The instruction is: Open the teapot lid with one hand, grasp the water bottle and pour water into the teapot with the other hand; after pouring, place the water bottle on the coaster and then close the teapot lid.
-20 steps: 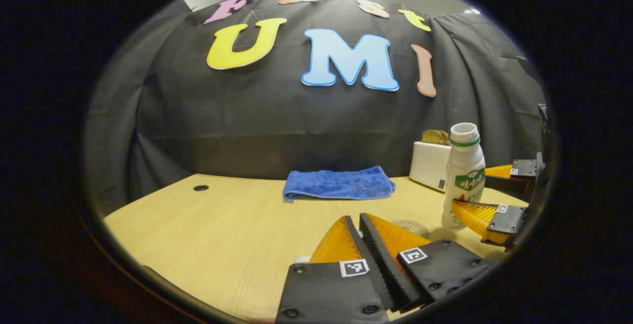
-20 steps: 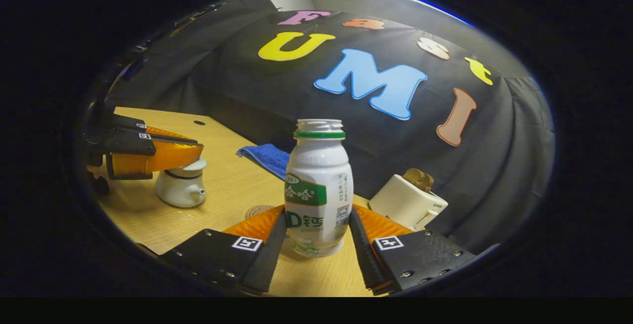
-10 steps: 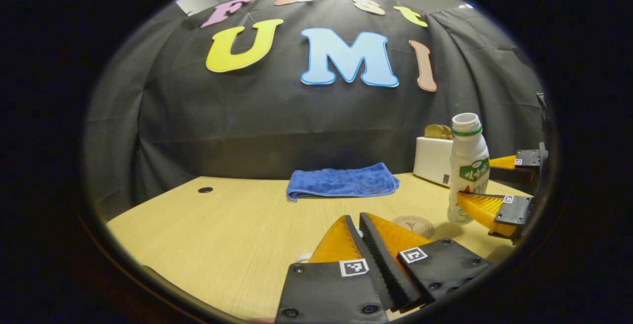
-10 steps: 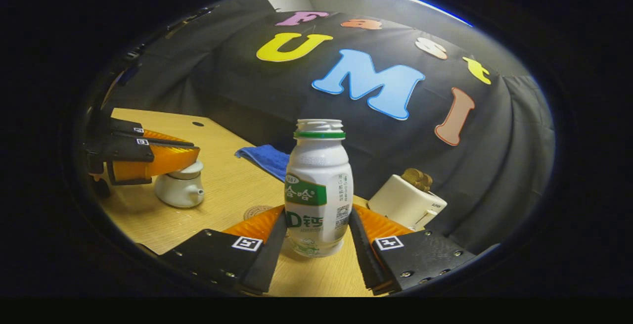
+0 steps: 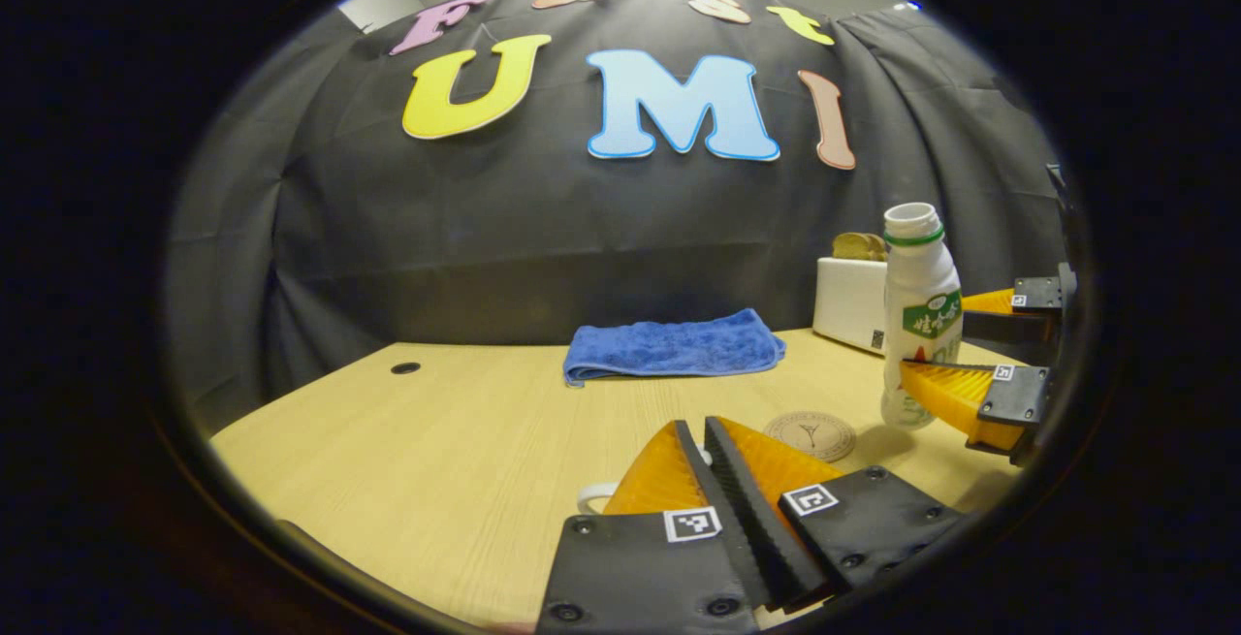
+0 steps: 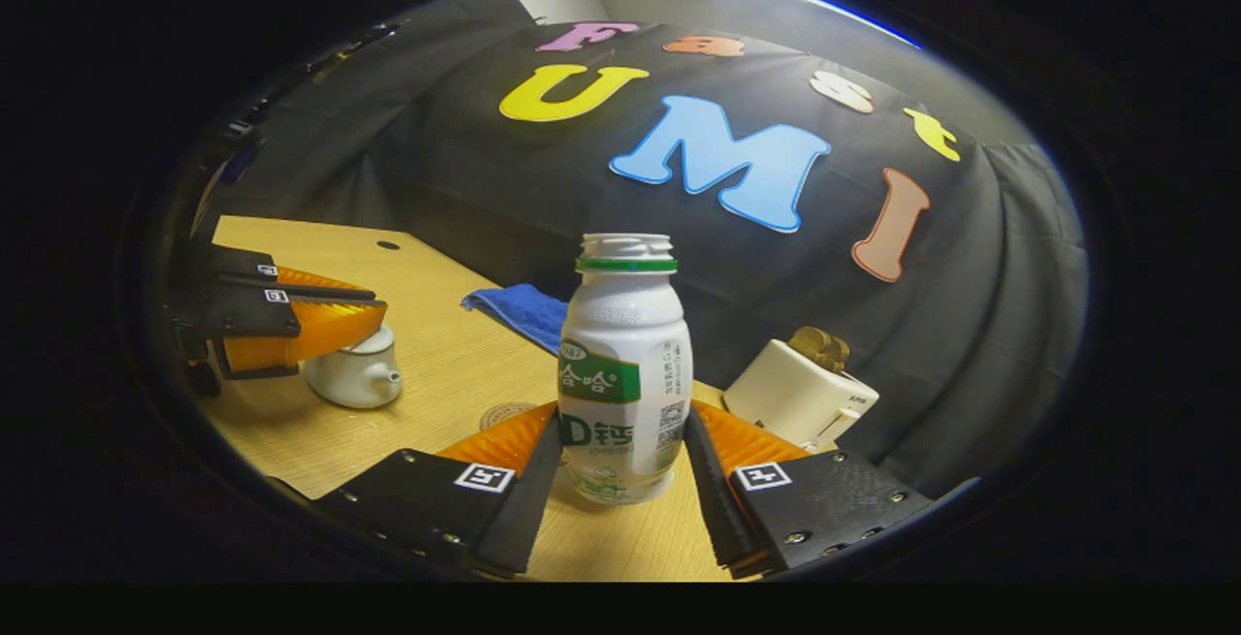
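On the table [image 6: 436,364], the teapot [image 6: 354,378] sits at the far left, the coaster [image 5: 810,434] between it and the water bottle [image 6: 625,364]. The right gripper [image 6: 620,456] clamps the bottle low on both sides; carry it upright, tipping only over the pot. The left gripper [image 5: 706,460] is nearly closed above the teapot, on the lid presumably; lift it straight up first

Dim booth, lit from above, strong fisheye bending at the edges.
The pale wooden tabletop [image 5: 436,441] ahead of the fingers is sharp and glare-free; soft shadow pools beside the white plastic bottle [image 6: 625,373] between them.
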